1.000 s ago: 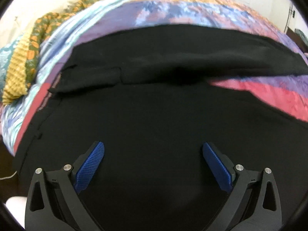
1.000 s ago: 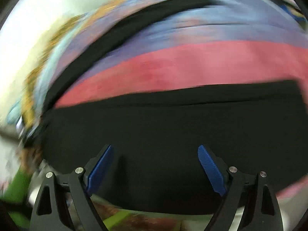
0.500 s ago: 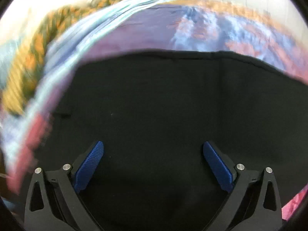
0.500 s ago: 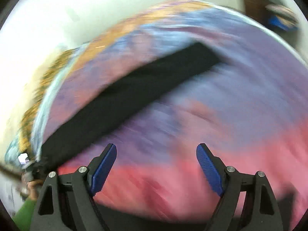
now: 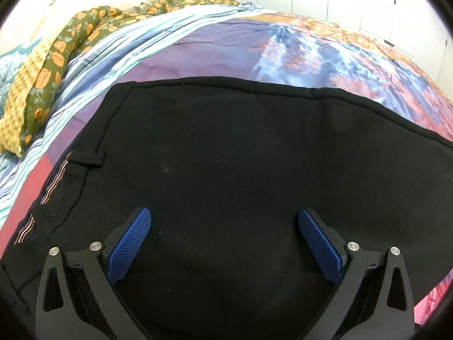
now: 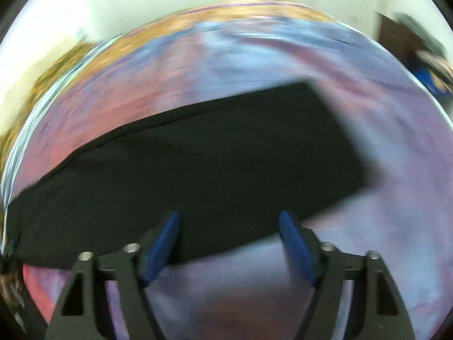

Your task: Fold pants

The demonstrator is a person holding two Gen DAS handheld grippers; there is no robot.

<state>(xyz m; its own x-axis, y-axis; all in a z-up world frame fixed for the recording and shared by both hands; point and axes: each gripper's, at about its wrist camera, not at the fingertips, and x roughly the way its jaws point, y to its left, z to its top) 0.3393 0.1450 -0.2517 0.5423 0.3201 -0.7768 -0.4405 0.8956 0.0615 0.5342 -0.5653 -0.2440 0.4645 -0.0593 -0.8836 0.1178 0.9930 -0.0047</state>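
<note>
Black pants (image 5: 240, 155) lie flat on a colourful bedspread (image 5: 226, 45). Their waistband with a belt loop (image 5: 87, 160) runs down the left of the left wrist view. My left gripper (image 5: 224, 214) hovers open over the upper part of the pants, nothing between its blue pads. In the blurred right wrist view a pant leg (image 6: 212, 155) stretches across the middle, with its hem end (image 6: 339, 130) at the right. My right gripper (image 6: 229, 215) is open above the leg's near edge, its pads not pressing on the cloth.
A green floral quilt with yellow backing (image 5: 42, 65) is bunched at the bed's far left. A white wall (image 5: 339, 0) stands behind the bed. Dark furniture (image 6: 396, 36) shows at the far right of the right wrist view. Bare bedspread (image 6: 283, 283) lies below the leg.
The left gripper shifted toward the waistband, then held still. The right gripper swept across the bedspread from the near black cloth to the far leg, and its jaws narrowed a little.
</note>
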